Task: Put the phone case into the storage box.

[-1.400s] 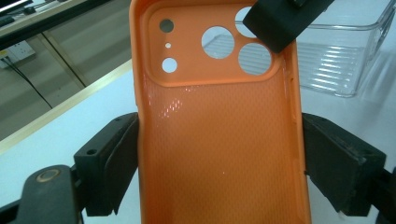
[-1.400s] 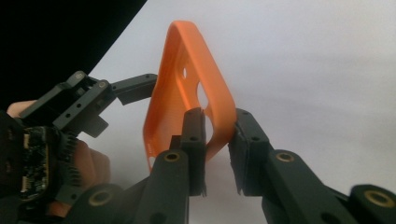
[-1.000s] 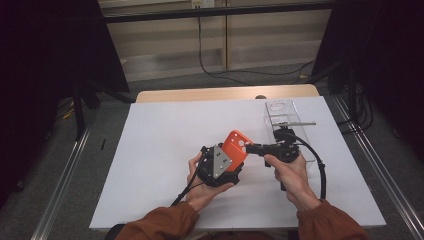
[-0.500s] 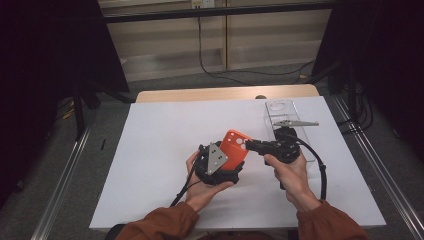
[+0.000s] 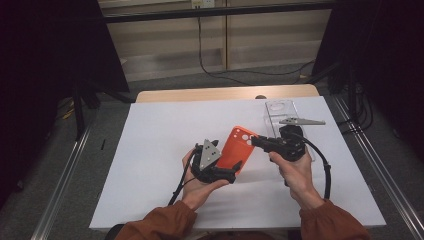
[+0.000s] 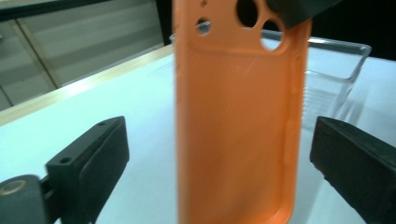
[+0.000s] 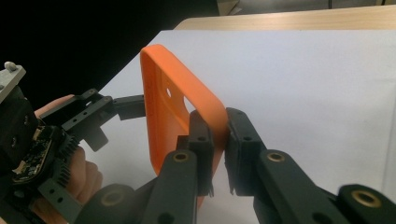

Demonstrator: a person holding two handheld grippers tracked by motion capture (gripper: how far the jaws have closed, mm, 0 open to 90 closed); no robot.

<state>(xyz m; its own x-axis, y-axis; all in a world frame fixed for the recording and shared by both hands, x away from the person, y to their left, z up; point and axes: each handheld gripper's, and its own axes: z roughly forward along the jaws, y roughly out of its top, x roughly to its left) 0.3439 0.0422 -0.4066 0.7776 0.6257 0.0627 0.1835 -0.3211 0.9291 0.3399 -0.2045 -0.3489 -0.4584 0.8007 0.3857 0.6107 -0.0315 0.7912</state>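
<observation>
While the right gripper (image 7: 219, 135) clamps the orange phone case (image 5: 236, 148) at its camera-hole corner above the bench (image 5: 150, 150), between the left gripper's (image 6: 219, 154) spread fingers, we judge it light, flexible, best held by its rim.

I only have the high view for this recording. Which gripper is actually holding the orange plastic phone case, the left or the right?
Observer: The right gripper. Its own view shows both jaws shut on the rim of the orange plastic phone case.
Operator: And the left one?
Observer: In the left gripper view, the left gripper is wide open, with one jaw on each side of the case and both apart from it.
Operator: Where on the case does the right one grip?
Observer: At the camera end. In the left gripper view, its black jaw tip sits at the case's corner, right next to the round holes.
</observation>
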